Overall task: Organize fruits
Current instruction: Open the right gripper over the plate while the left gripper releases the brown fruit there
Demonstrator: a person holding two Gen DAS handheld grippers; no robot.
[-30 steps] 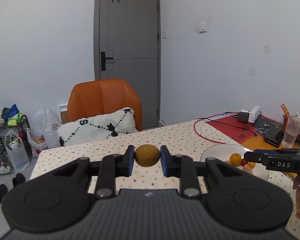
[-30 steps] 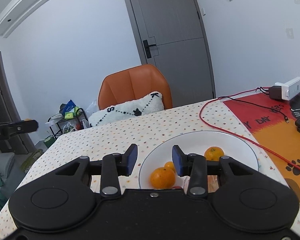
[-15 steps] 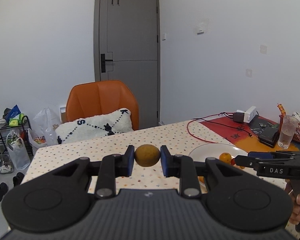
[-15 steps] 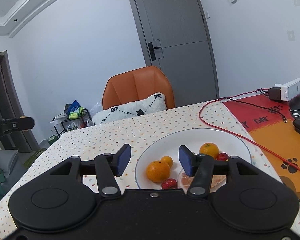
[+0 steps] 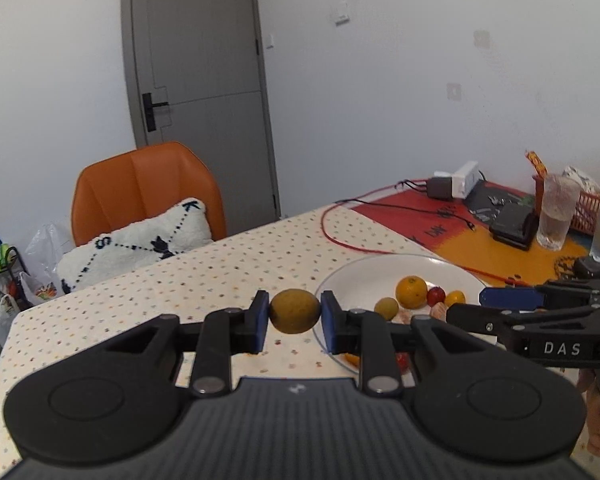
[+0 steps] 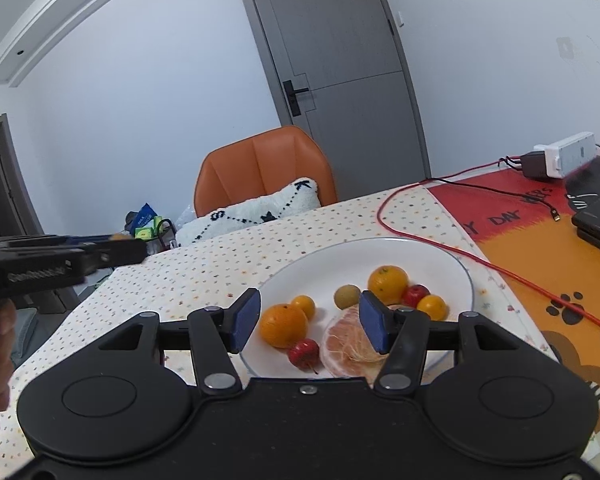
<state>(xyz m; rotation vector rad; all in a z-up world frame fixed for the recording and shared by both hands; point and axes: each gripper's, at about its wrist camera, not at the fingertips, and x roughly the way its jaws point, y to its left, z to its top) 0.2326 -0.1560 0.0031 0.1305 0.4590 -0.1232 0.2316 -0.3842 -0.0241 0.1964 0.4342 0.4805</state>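
the left gripper is clamping a small round fruit between its blue pads, low in the middle of the left wrist view. the fruit is looking dull yellow-brown, slightly mottled, a little wider than tall. it is hanging above the dotted tablecloth, just left of the white plate.

the right gripper is standing released, with nothing pressed between its pads; its jaws have just been opening. it is hovering over the near part of the plate in the lower centre of the right wrist view. lying on the plate are a large orange, a smaller orange one, a greenish-brown fruit, another orange, two red cherry-like fruits, a small orange fruit and a peeled citrus piece.

the right pad is covering part of the peeled piece, and the gripper body is cutting off the plate's near rim. in the left wrist view the right gripper's arm is hiding the plate's right side. at the left edge of the right wrist view, the held fruit is showing only as a blurred speck.
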